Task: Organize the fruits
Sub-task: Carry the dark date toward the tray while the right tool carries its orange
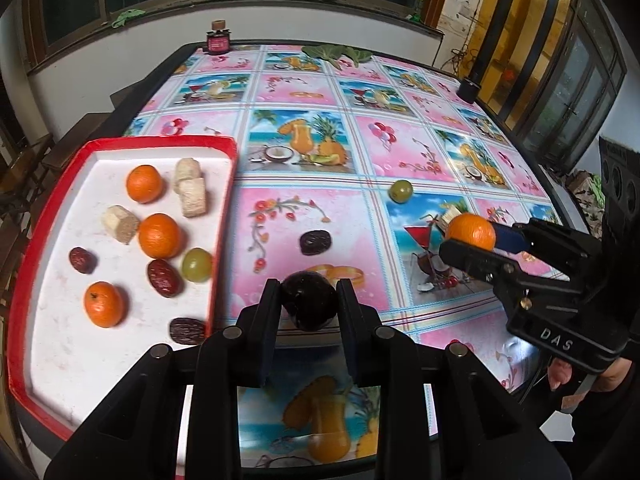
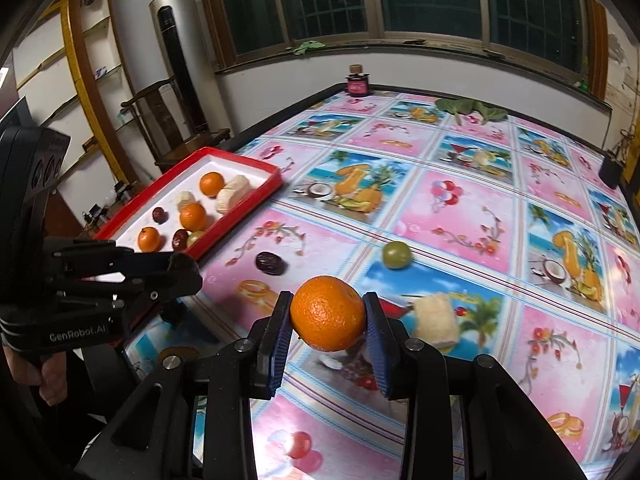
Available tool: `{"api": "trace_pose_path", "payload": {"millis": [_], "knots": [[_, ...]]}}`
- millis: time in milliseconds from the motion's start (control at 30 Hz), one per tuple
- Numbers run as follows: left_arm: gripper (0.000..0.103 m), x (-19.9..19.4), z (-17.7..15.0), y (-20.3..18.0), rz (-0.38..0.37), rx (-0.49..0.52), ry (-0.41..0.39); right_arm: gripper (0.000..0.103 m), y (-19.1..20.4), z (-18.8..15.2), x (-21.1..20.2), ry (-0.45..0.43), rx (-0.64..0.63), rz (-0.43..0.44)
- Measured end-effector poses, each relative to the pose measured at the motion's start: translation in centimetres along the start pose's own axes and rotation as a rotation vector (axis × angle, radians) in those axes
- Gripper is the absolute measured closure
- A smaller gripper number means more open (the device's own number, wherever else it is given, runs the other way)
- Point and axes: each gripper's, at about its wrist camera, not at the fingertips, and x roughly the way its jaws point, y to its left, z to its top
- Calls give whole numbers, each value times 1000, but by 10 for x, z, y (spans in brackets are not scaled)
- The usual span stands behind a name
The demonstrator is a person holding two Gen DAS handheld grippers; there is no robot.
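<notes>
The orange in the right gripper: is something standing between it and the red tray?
Nothing tall does. Between the orange and the red tray lie only a dark date on the cloth and the left gripper, holding a dark fruit.

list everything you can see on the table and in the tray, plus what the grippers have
tray: one, red rim, white inside, left side of table
oranges in tray: three, orange
pale cubes in tray: three, beige
dates in tray: three, dark red to brown
grape in tray: one, green
grape on table: one, green, mid table
date on table: one, dark, right of tray
pale cube on table: one, beige, behind the held orange
jar: one, dark with pink label, far edge
left gripper: shut on dark fruit
right gripper: shut on held orange
</notes>
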Motion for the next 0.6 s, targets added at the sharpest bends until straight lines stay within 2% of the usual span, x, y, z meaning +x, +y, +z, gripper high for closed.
{"api": "trace_pose_path", "payload": {"millis": [600], "knots": [[77, -29, -8, 56, 53, -99, -35, 68, 31, 6, 8, 20, -34, 92]]}}
